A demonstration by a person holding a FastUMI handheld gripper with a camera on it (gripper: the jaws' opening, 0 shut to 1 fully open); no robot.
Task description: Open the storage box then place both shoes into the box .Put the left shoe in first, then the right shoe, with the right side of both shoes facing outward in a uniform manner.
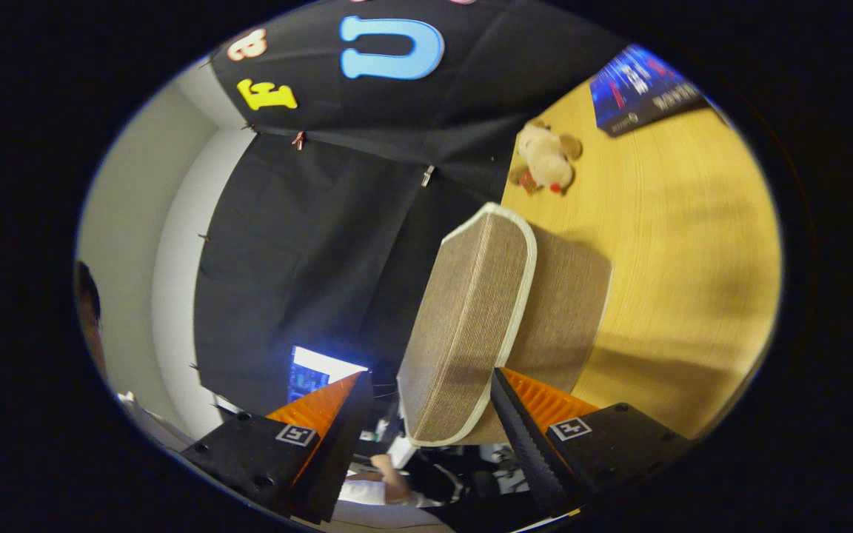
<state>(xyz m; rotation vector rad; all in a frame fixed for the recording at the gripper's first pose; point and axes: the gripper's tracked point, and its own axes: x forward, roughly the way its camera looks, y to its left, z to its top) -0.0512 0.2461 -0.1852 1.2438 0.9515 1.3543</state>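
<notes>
both fingers (pixel 426 414) spread apart (gripping nothing), storage box (pixel 471 326) lid between them.

The tool (pixel 426 414) has its two fingers spread apart. The lid (pixel 463 326) of the woven storage box (pixel 567 311) lies between them, raised and edged in pale trim; contact with either finger cannot be confirmed. The box rests on the yellow wooden surface (pixel 693 244). Beyond the box, a plush toy (pixel 545 159) lies on the surface. Farther off, a dark printed board (pixel 641 89) lies near the surface's far end. A lit screen (pixel 315 374) shows beyond the left finger.
</notes>
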